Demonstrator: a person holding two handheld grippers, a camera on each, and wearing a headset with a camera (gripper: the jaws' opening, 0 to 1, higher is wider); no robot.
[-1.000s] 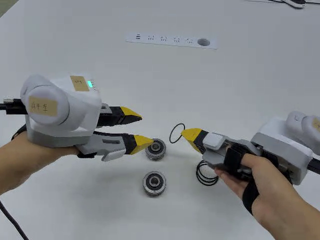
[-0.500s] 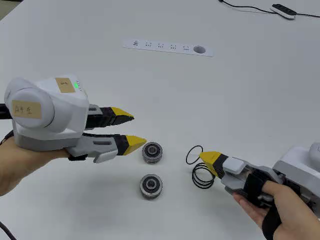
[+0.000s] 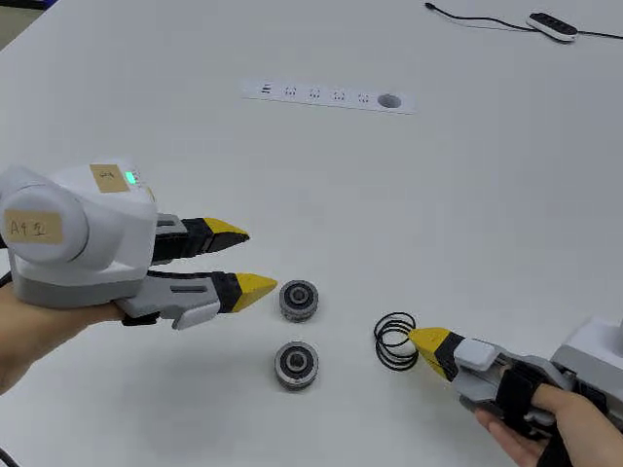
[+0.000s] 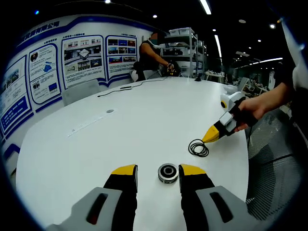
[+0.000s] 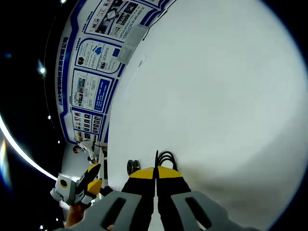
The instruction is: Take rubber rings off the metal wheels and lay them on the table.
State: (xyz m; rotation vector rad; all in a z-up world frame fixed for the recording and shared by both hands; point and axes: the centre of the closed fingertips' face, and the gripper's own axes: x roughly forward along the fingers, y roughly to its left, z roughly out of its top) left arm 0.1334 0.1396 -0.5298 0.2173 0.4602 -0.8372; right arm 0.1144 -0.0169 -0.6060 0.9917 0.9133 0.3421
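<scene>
Two metal wheels lie on the white table, one (image 3: 299, 300) just past my left gripper's tips and one (image 3: 296, 364) nearer to me. My left gripper (image 3: 243, 258) is open and holds nothing. In the left gripper view, a wheel (image 4: 168, 173) sits between the yellow tips of the left gripper (image 4: 158, 169). A small pile of black rubber rings (image 3: 392, 341) lies to the right of the wheels. My right gripper (image 3: 423, 341) is shut at the pile's edge. In its own view, a thin ring (image 5: 156, 156) stands up from the closed tips of the right gripper (image 5: 156, 171).
A white power strip (image 3: 326, 95) is set flat in the table farther back. A cable and a small white device (image 3: 550, 24) lie at the far right corner. A person (image 4: 154, 53) stands beyond the table's far end.
My right gripper has carried the ring down and to the right, from beside the far wheel to the pile of rings. The left gripper has drifted slightly left and stays open.
</scene>
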